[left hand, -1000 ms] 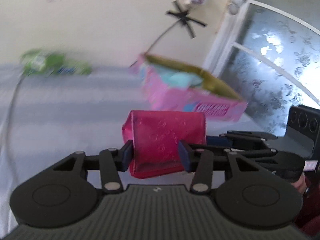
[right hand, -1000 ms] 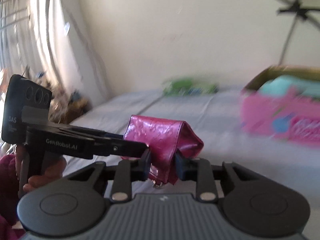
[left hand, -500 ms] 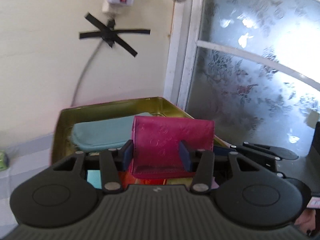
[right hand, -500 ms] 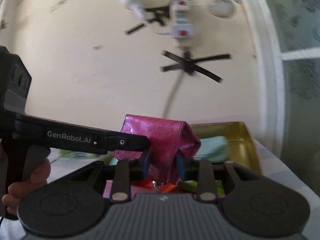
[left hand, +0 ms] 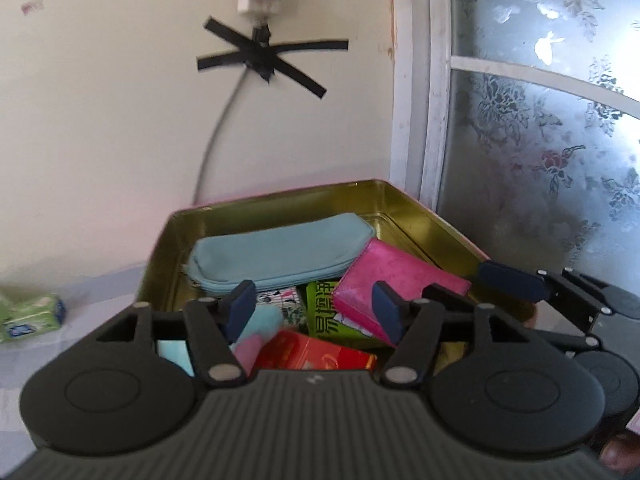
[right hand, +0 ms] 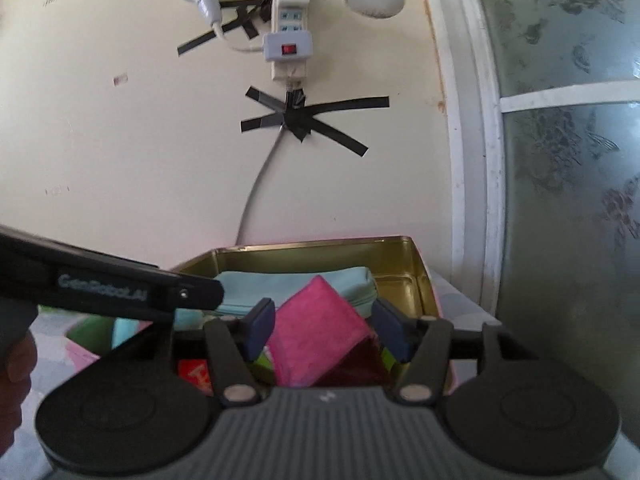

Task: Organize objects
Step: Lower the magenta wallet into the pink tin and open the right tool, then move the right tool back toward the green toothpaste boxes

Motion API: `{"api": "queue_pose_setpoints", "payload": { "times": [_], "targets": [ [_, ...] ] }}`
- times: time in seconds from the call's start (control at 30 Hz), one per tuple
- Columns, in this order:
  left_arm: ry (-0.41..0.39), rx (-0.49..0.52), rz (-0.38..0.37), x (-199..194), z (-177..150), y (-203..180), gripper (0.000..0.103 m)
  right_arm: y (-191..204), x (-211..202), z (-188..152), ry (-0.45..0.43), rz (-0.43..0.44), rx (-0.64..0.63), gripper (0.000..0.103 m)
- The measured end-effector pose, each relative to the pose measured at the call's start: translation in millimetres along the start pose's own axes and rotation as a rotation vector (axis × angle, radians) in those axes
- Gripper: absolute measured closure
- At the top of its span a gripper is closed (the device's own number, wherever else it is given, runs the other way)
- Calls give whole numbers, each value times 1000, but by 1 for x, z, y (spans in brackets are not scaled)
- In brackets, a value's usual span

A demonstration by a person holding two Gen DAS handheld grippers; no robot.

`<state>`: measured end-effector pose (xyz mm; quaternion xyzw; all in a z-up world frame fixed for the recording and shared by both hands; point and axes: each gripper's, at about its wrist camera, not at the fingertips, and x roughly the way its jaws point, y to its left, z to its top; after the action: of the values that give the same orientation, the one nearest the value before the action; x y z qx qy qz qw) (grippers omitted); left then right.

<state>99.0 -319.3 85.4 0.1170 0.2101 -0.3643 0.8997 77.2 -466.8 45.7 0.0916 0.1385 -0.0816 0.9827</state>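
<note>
A shiny pink wallet (left hand: 394, 280) lies tilted inside the gold-lined pink tin box (left hand: 280, 200), resting on a light blue pouch (left hand: 276, 252) and small packets. My left gripper (left hand: 314, 308) is open just above the box, its fingers apart from the wallet. My right gripper (right hand: 326, 326) is open too, with the wallet (right hand: 320, 332) loose between its spread fingers over the box (right hand: 396, 256). The right gripper's fingers (left hand: 508, 280) show at the right in the left wrist view.
A red packet (left hand: 316, 354) and a green packet (left hand: 324, 312) lie in the box. A green tissue pack (left hand: 30, 316) lies on the bed at left. A taped power strip (right hand: 288, 32) hangs on the wall behind; a frosted window (left hand: 540, 120) is at right.
Both grippers carried the pink wallet from over the bed to the box, then opened. The wallet dropped into the box and lies tilted there.
</note>
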Motion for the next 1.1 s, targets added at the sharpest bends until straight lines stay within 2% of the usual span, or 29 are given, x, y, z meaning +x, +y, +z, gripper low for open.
{"api": "queue_pose_setpoints", "payload": {
  "times": [0.13, 0.43, 0.7, 1.1],
  "targets": [
    [-25, 21, 42, -27, -8, -4, 31, 2, -22, -7, -4, 6, 66, 43],
    [29, 14, 125, -62, -41, 13, 31, 10, -59, -23, 62, 56, 211, 41],
    [101, -45, 195, -75, -78, 46, 31, 34, -69, -27, 108, 84, 200, 38],
    [163, -121, 253, -80, -113, 89, 31, 73, -64, -32, 160, 122, 151, 37]
  ]
}}
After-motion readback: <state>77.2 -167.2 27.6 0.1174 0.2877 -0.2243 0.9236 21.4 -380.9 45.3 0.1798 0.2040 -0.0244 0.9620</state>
